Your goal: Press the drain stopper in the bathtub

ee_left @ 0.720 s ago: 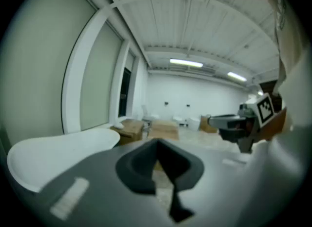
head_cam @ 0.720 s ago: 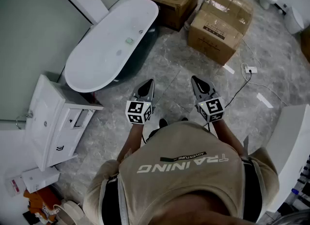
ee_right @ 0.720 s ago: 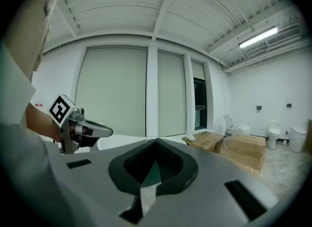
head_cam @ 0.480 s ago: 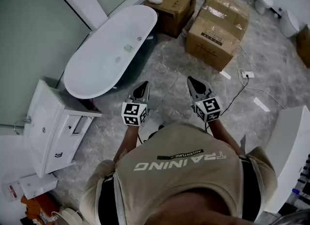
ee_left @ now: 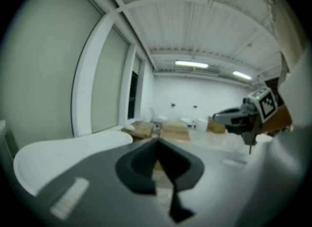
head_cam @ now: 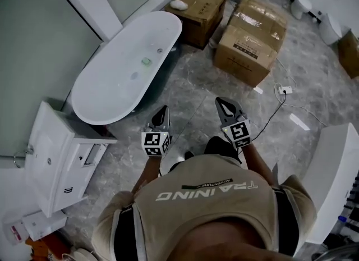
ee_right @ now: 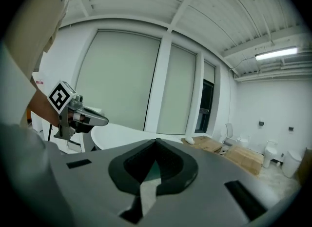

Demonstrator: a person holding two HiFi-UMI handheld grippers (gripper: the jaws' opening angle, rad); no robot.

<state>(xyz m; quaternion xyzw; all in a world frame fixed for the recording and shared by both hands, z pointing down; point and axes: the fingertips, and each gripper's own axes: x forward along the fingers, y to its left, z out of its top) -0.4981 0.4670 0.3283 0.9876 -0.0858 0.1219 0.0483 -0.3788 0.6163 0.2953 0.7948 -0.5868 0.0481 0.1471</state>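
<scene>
The white oval bathtub (head_cam: 112, 83) stands on the grey floor at the upper left. On its bottom lie a small green item (head_cam: 146, 61) and a grey round drain spot (head_cam: 134, 76); a small dark fitting (head_cam: 160, 50) sits further along. My left gripper (head_cam: 162, 113) is shut and empty, held over the floor just right of the tub's near end. My right gripper (head_cam: 223, 104) is also shut and empty, further right, apart from the tub. The left gripper view shows the tub rim (ee_left: 63, 145) and the right gripper (ee_left: 234, 117).
Two cardboard boxes (head_cam: 249, 35) (head_cam: 199, 1) stand beyond the tub. A white vanity cabinet (head_cam: 56, 147) with an open drawer is at the left. A cable and power strip (head_cam: 283, 90) lie on the floor at the right. A white block (head_cam: 334, 175) stands at the far right.
The head view has shifted a little, so the tub sits slightly lower left. Both grippers have drawn back closer to the body. Both stay shut.
</scene>
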